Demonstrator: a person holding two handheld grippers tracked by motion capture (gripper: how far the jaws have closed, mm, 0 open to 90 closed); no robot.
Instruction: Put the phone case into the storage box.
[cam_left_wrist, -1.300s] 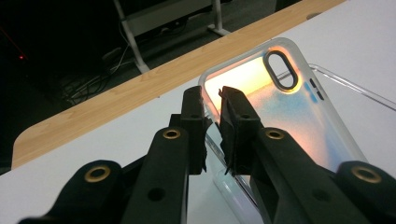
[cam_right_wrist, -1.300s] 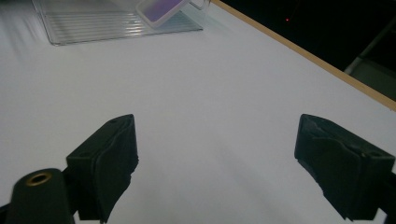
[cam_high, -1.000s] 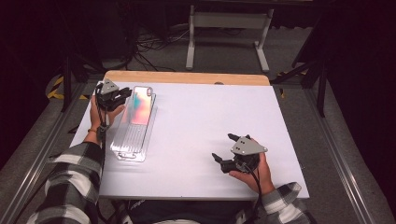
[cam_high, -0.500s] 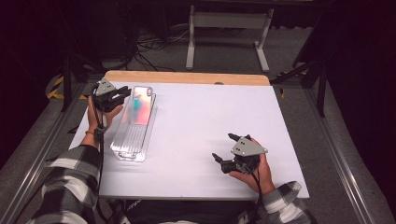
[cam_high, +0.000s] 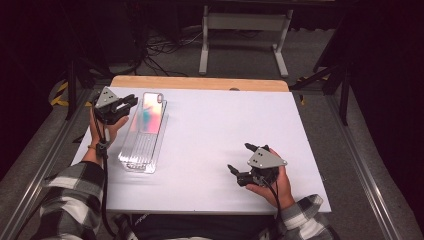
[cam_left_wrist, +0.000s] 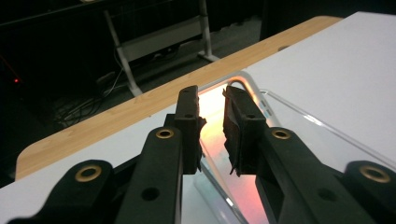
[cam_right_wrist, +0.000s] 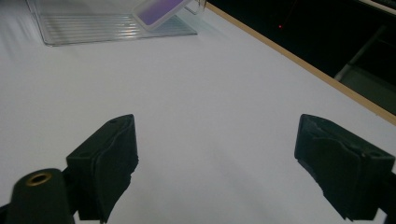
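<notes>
I'm working in a lab-like recording room: beyond the white table (cam_high: 215, 130) lie grey carpet, tangled cables (cam_high: 160, 47) and a metal stand (cam_high: 243, 30); aluminium rails flank it.

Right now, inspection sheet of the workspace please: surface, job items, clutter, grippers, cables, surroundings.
Surface: white tabletop with a wooden strip along its far edge, bare in the middle.
Job's things: phone with a shiny iridescent back, leaning tilted in a clear plastic tray at the table's left.
Clutter: nothing seen.
Grippers: left gripper beside the phone's far end, jaws nearly together with a narrow gap, nothing between them; right gripper at the near right, jaws wide apart over bare table, empty.
Cables: each gripper trails a black cable along the forearm; loose cables on the floor beyond the table.
Surroundings: dark room, metal stand behind the table.
</notes>
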